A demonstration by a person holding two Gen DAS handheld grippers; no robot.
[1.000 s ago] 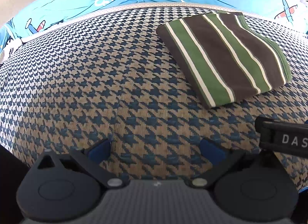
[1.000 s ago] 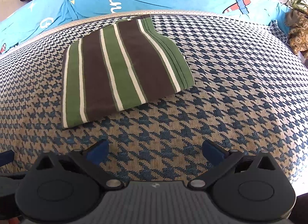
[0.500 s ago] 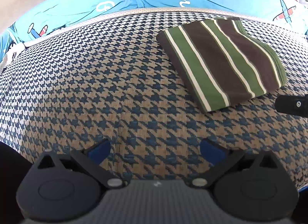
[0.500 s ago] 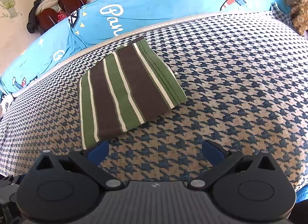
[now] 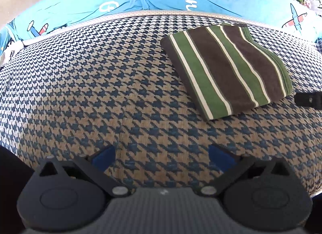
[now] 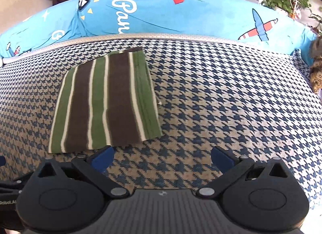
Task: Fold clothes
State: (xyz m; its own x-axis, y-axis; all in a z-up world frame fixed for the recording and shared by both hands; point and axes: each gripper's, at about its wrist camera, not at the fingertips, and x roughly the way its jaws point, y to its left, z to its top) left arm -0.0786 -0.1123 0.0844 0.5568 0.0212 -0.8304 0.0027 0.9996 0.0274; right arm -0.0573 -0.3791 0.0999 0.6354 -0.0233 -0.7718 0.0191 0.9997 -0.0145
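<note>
Striped garment [image 5: 227,69] lies folded flat, compact rectangle, upper right of frame, on houndstooth cushion [image 5: 100,97]. Left claw [image 5: 162,156] and right claw [image 6: 162,156] both released, empty. Fold judged complete; no other clothes visible.

A folded striped garment [image 6: 104,103], green and brown with thin cream lines, lies flat on the houndstooth cushion [image 6: 221,97], its stripes running away toward the bright blue printed cover [image 6: 161,14] at the back. The right claw [image 6: 162,156] hangs low over the cushion with its blue-tipped fingers [image 6: 101,158] spread wide and nothing between them. The left one sits just at the garment's near edge.
</note>
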